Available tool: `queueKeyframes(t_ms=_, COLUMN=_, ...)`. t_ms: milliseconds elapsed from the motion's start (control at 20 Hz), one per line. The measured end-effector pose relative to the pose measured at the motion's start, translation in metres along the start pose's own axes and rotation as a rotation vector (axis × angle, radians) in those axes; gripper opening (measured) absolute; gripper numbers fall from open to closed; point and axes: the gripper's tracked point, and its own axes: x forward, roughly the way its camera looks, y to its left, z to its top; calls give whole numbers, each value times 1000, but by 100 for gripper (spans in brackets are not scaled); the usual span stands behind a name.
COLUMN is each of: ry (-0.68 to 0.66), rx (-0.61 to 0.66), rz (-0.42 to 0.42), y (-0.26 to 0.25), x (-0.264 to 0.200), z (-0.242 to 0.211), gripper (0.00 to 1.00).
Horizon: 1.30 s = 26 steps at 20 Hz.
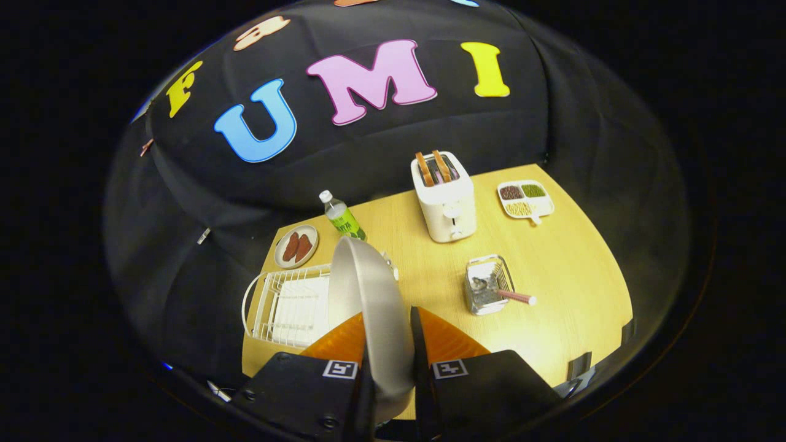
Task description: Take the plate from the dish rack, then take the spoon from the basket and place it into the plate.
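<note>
Tabletop beyond jaws-clamped plate.

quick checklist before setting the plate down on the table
1. Plate held: ok, on edge between the jaws of the gripper, which pinch its rim.
2. Plate out of the dish rack: ok, lifted above it.
3. Bare table to set it on: ok, between rack and basket.
4. Spoon in the basket: ok, handle sticks out.
5. Grip firmness: cannot tell.
</note>
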Motion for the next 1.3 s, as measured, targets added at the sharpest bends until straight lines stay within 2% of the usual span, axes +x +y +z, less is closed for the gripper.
queueKeyframes(t_ms=100, ry=36, rx=15, rz=4, y=-33, x=-7, z=-27, gripper=29)
queueKeyframes(t_ms=300, ry=113, rx=17, rz=-8, y=-89, x=8, z=-88, gripper=30)
queueKeyframes(t_ms=500, ry=184, rx=88, rz=48, y=-114, x=41, z=-131, gripper=29)
queueKeyframes(t_ms=650, ry=231, rx=95, rz=73, y=-126, x=61, z=-153, gripper=30)
queueKeyframes(t_ms=950, ry=303, rx=158, rz=149, y=-123, x=88, z=-171, gripper=30)
queueKeyframes(t_ms=1300, ry=336, rx=130, rz=91, y=-145, x=96, z=-174, gripper=38)
